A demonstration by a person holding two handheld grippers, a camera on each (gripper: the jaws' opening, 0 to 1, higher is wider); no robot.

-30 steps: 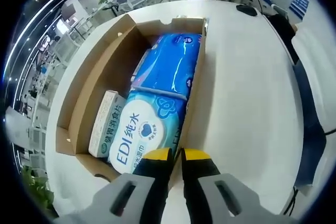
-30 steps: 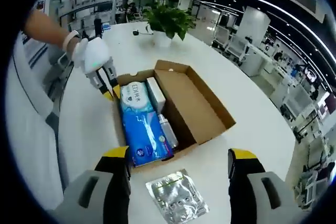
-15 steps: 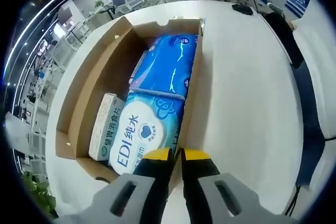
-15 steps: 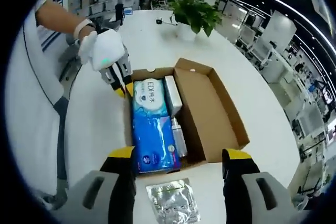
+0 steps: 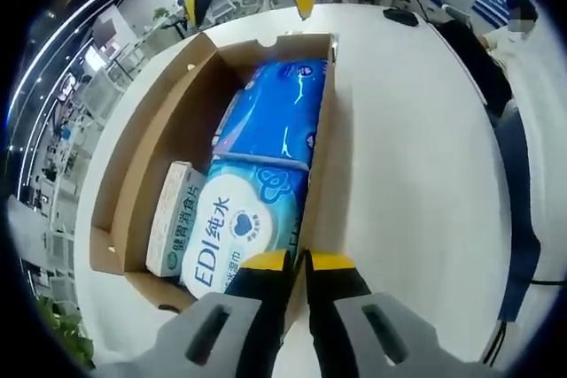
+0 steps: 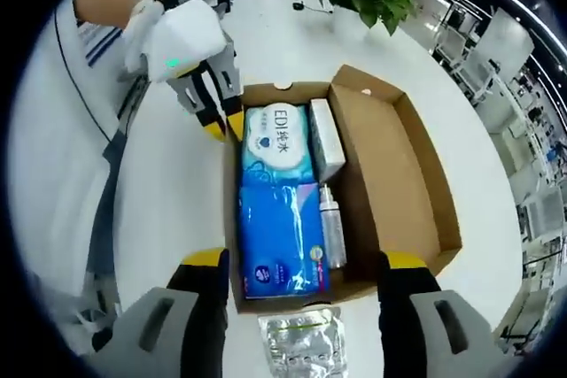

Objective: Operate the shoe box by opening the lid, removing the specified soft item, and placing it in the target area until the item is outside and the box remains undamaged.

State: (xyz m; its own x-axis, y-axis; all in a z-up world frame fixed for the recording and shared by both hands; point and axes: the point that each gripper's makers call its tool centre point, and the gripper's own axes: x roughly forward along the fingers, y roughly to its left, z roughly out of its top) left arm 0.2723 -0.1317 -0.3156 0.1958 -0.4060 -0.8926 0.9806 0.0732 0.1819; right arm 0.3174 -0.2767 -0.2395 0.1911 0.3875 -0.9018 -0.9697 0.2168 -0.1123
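1. The shoe box (image 6: pixel 390 174) stands open on the white tabletop (image 5: pixel 416 148). The soft item is, I judge, one of two packs lying end to end along one long wall: the blue pack (image 6: pixel 279 241) and the wet wipes pack (image 6: pixel 276 143). Both are inside the box.

2. The left hand-held gripper (image 5: pixel 297 260) has its jaws nearly closed on the box wall (image 5: pixel 317 174), at 6 o'clock in the left gripper view. If it pulls or twists here, the thin cardboard can bend or tear, and the task asks for an undamaged box.

3. The right hand-held gripper (image 6: pixel 301 263) is wide and holds nothing. Its jaws stand on either side of the near end of the box, at 6 o'clock in the right gripper view. If it comes down like this, a tip can press on the box edge instead of the blue pack.

4. A small bottle (image 6: pixel 331 223) and a small carton (image 6: pixel 326 139) lie just beside the packs. A careless grasp can catch them too, or knock the bottle.

5. The packs are soft and smooth, I think, so a grasp at one corner can slip or drag the pack against the wall.

6. A foil packet (image 6: pixel 303 343) lies on the tabletop just before the box. The pack may be dropped on it if the target area is there.
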